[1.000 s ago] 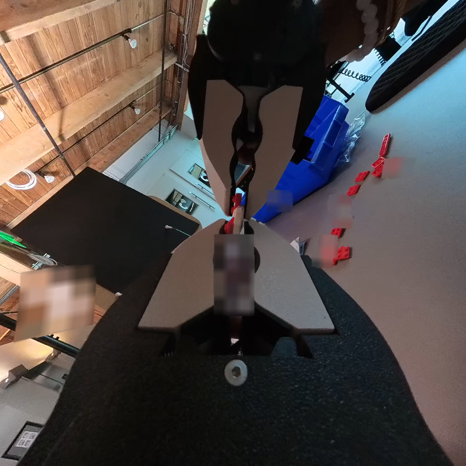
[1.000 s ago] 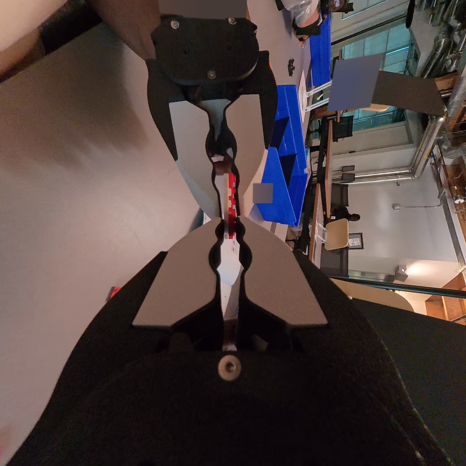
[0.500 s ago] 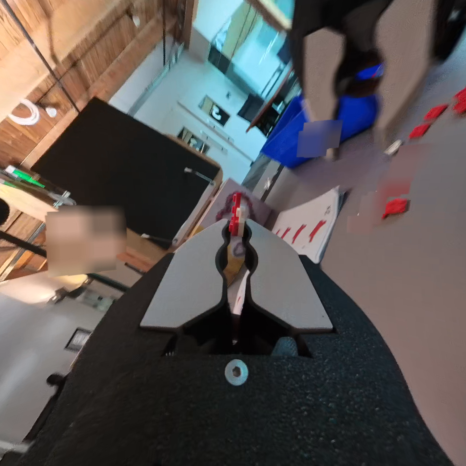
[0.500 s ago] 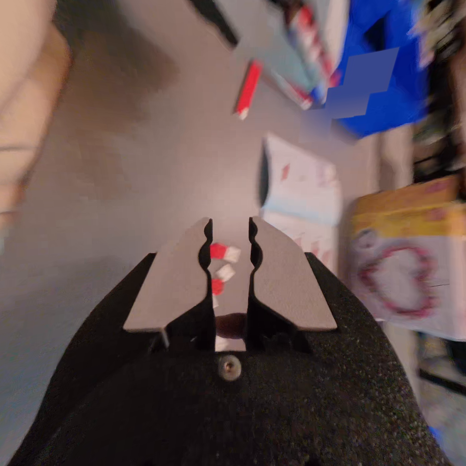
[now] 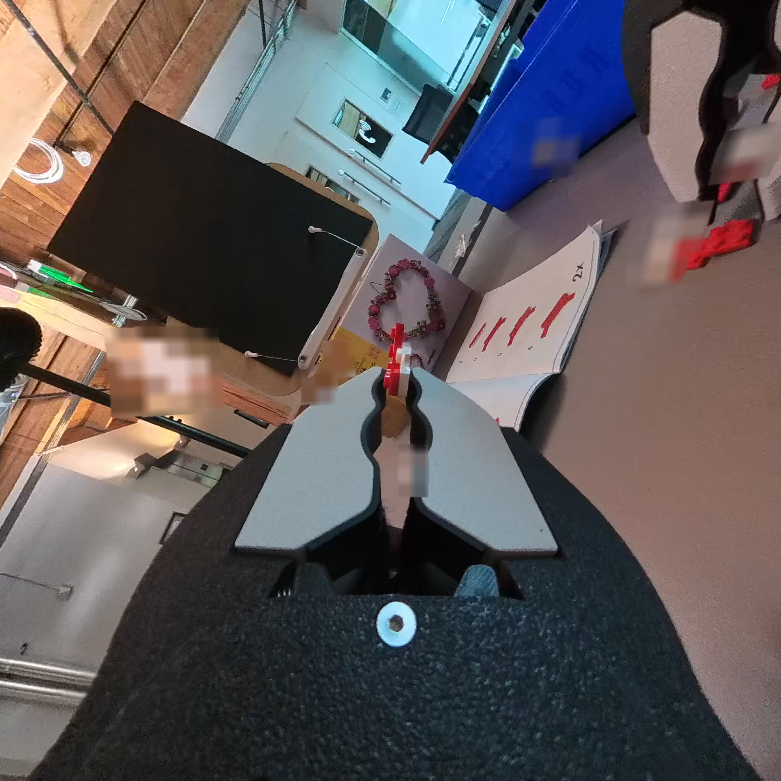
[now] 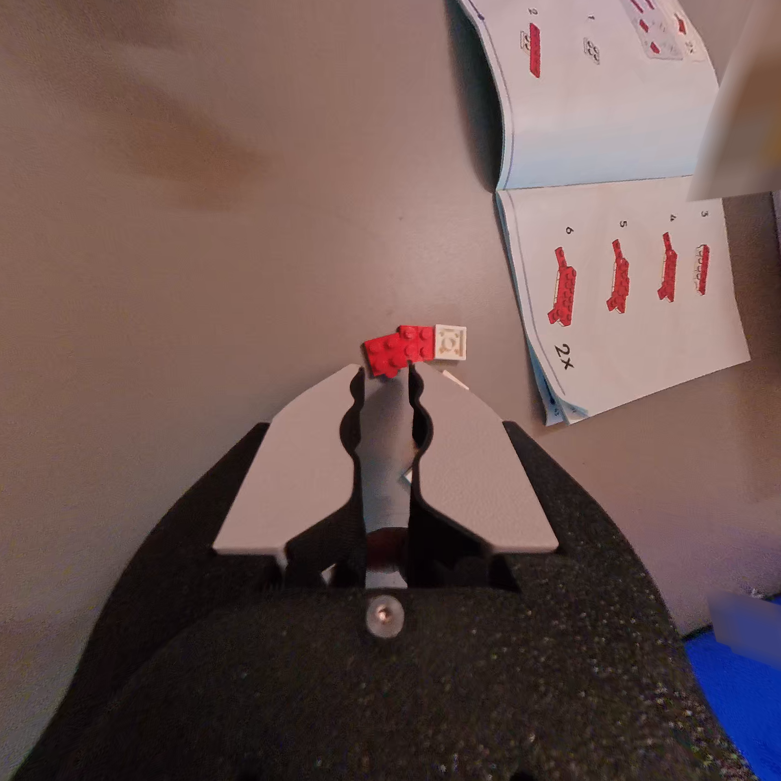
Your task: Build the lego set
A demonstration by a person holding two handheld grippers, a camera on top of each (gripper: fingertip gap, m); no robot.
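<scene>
My left gripper [image 5: 397, 372] is shut on a small red and white lego assembly [image 5: 397, 357] that sticks out past its tips, held in the air. My right gripper [image 6: 384, 374] is open with a narrow gap and points down at the table. A red lego assembly with a white square plate at one end [image 6: 412, 348] lies studs-up on the table just beyond its tips, not gripped. The right gripper also shows in the left wrist view [image 5: 714, 126] at the top right, above loose red pieces [image 5: 725, 245].
An open instruction booklet [image 6: 613, 296] lies to the right of the right gripper; it also shows in the left wrist view [image 5: 528, 321]. A box with a heart picture [image 5: 405, 296] stands behind it. Blue bins [image 5: 549, 105] sit farther back. Tip to tip, the grippers are about 20 centimetres apart.
The two grippers were tip to tip on the assembly. They have parted: the right one opened and swung down over the table, while the left one stays shut on its red and white assembly.
</scene>
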